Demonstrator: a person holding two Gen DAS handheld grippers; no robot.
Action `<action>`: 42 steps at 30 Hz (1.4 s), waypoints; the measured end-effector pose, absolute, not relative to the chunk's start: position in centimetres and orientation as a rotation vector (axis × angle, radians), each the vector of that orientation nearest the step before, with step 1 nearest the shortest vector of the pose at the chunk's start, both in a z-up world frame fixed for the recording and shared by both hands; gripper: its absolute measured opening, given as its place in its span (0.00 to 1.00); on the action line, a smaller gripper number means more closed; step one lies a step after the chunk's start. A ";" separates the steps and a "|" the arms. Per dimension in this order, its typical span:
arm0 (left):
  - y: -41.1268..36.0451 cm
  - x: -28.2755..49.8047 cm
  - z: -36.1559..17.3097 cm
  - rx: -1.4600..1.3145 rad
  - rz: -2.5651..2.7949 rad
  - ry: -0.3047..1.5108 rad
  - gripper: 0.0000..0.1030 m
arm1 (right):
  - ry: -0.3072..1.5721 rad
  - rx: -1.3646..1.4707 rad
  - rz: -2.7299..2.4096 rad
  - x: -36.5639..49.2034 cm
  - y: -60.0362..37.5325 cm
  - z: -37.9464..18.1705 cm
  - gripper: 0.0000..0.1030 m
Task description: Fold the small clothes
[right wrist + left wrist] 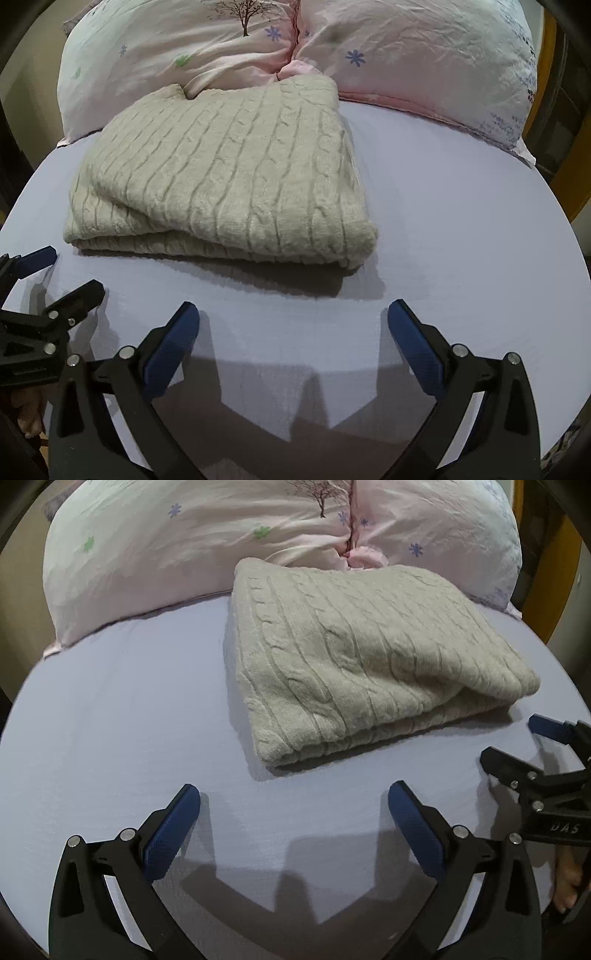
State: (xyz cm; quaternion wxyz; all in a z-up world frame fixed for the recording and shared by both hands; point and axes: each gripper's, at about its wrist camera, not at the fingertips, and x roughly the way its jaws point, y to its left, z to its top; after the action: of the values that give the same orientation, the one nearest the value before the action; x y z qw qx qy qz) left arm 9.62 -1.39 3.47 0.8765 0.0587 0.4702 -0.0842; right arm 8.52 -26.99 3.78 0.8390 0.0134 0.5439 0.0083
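A beige cable-knit garment (354, 657) lies folded in a thick rectangle on the lilac bed sheet (110, 720), its far edge against the pillows. It also shows in the right wrist view (229, 173). My left gripper (293, 797) is open and empty, hovering over bare sheet just short of the garment's near edge. My right gripper (293, 317) is open and empty, also short of the near edge. The right gripper shows at the right edge of the left wrist view (513, 742), open. The left gripper shows at the left edge of the right wrist view (70, 273), open.
Two pink floral pillows (192, 535) (417, 55) lie across the head of the bed behind the garment. A wooden bed frame (565, 554) stands at the right. The sheet (461, 221) lies bare to the right of the garment.
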 end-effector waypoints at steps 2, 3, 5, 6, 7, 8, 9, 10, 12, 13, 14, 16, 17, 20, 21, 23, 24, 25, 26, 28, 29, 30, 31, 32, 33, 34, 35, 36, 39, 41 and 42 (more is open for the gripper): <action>-1.3 9.7 3.4 0.116 -0.171 0.980 0.99 | 1.150 0.027 0.019 8.4 -26.9 3.8 0.98; -1.3 9.7 3.4 0.114 -0.169 0.979 0.99 | 1.150 0.026 0.022 8.4 -26.9 3.8 0.98; -1.3 9.6 3.4 0.114 -0.165 0.978 0.99 | 1.151 0.024 0.027 8.5 -26.9 3.7 0.98; -1.4 9.6 3.4 0.113 -0.164 0.977 0.99 | 1.152 0.023 0.031 8.6 -27.0 3.7 0.98; -1.3 9.6 3.4 0.113 -0.163 0.977 0.99 | 1.152 0.023 0.033 8.7 -27.0 3.7 0.98; -1.3 9.6 3.4 0.113 -0.162 0.977 0.99 | 1.152 0.023 0.033 8.7 -27.1 3.7 0.98; -1.4 9.6 3.4 0.113 -0.162 0.976 0.99 | 1.152 0.023 0.032 8.7 -27.1 3.7 0.98; -1.4 9.6 3.4 0.114 -0.161 0.976 0.99 | 1.152 0.023 0.032 8.7 -27.0 3.7 0.98; -1.4 9.7 3.4 0.114 -0.161 0.976 0.99 | 1.152 0.023 0.032 8.7 -27.0 3.7 0.98; -1.4 9.7 3.4 0.114 -0.161 0.976 0.99 | 1.152 0.023 0.032 8.7 -27.0 3.7 0.98; -1.4 9.7 3.4 0.114 -0.161 0.976 0.99 | 1.152 0.023 0.032 8.7 -27.0 3.7 0.98; -1.4 9.7 3.4 0.114 -0.161 0.976 0.99 | 1.152 0.023 0.032 8.7 -27.0 3.7 0.98; -1.4 9.7 3.4 0.114 -0.161 0.976 0.99 | 1.152 0.023 0.032 8.7 -27.0 3.7 0.98; -1.4 9.7 3.4 0.114 -0.161 0.977 0.99 | 1.152 0.023 0.032 8.7 -27.0 3.7 0.98; -1.4 9.7 3.4 0.114 -0.161 0.976 0.99 | 1.152 0.023 0.032 8.7 -27.0 3.7 0.98; -1.4 9.7 3.4 0.114 -0.161 0.977 0.99 | 1.152 0.023 0.031 8.7 -27.0 3.7 0.98; -1.4 9.7 3.4 0.114 -0.161 0.977 0.99 | 1.152 0.023 0.031 8.7 -27.0 3.7 0.98; -1.4 9.7 3.4 0.114 -0.161 0.976 0.99 | 1.152 0.023 0.031 8.7 -27.0 3.7 0.98; -1.4 9.7 3.4 0.114 -0.161 0.977 0.99 | 1.152 0.023 0.031 8.7 -27.0 3.7 0.98; -1.4 9.7 3.4 0.114 -0.161 0.977 0.99 | 1.152 0.023 0.031 8.7 -27.0 3.7 0.98; -1.4 9.7 3.4 0.114 -0.161 0.977 0.99 | 1.152 0.023 0.030 8.7 -27.0 3.7 0.98; -1.4 9.7 3.4 0.114 -0.161 0.977 0.99 | 1.152 0.024 0.030 8.7 -27.0 3.7 0.98; -1.4 9.7 3.4 0.114 -0.161 0.977 0.99 | 1.152 0.024 0.030 8.7 -27.0 3.7 0.98; -1.4 9.7 3.4 0.114 -0.161 0.977 0.99 | 1.152 0.024 0.030 8.7 -27.0 3.8 0.98; -1.4 9.7 3.4 0.114 -0.161 0.977 0.99 | 1.152 0.024 0.030 8.7 -27.0 3.7 0.98; -1.4 9.7 3.4 0.114 -0.161 0.976 0.99 | 1.152 0.024 0.030 8.7 -27.0 3.7 0.98; -1.4 9.7 3.4 0.114 -0.161 0.977 0.99 | 1.152 0.024 0.030 8.7 -27.0 3.7 0.98; -1.4 9.7 3.4 0.114 -0.161 0.976 0.99 | 1.152 0.023 0.030 8.7 -27.0 3.7 0.98; -1.4 9.7 3.4 0.114 -0.161 0.976 0.99 | 1.152 0.023 0.030 8.7 -27.0 3.8 0.98; -1.4 9.7 3.4 0.114 -0.161 0.976 0.99 | 1.152 0.023 0.030 8.7 -27.0 3.7 0.98; -1.4 9.7 3.4 0.114 -0.161 0.976 0.99 | 1.152 0.023 0.030 8.7 -27.0 3.7 0.98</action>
State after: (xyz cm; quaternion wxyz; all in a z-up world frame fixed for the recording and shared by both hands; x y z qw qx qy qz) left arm 9.70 -1.38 3.41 0.8785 0.0547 0.4682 -0.0773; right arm 8.69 -27.03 3.75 0.8385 0.0110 0.5447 0.0142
